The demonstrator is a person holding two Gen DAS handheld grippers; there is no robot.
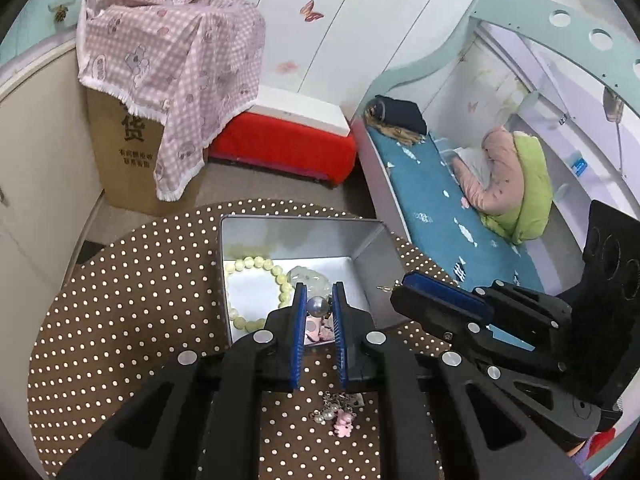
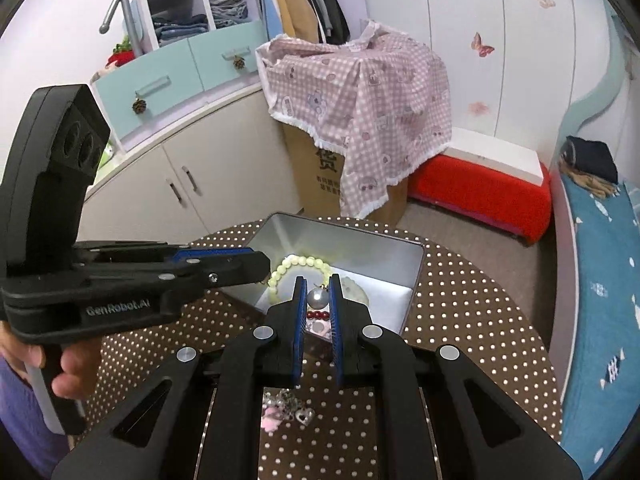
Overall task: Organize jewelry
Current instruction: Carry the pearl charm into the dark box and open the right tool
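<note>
Left wrist view: our left gripper [image 1: 319, 305] and right gripper [image 2: 318, 298] each pinch a pearl earring [image 1: 315, 306] above the tin [image 1: 366, 248] — these round beads could squirt from the jaws onto the table [image 1: 120, 300].

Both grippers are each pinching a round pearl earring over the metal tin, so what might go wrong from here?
The left gripper and right gripper each pinch a smooth pearl earring only at the fingertips; either may slip out. The tin is shallow, so a dropped one might bounce out. The grippers sit close together and might bump.
</note>
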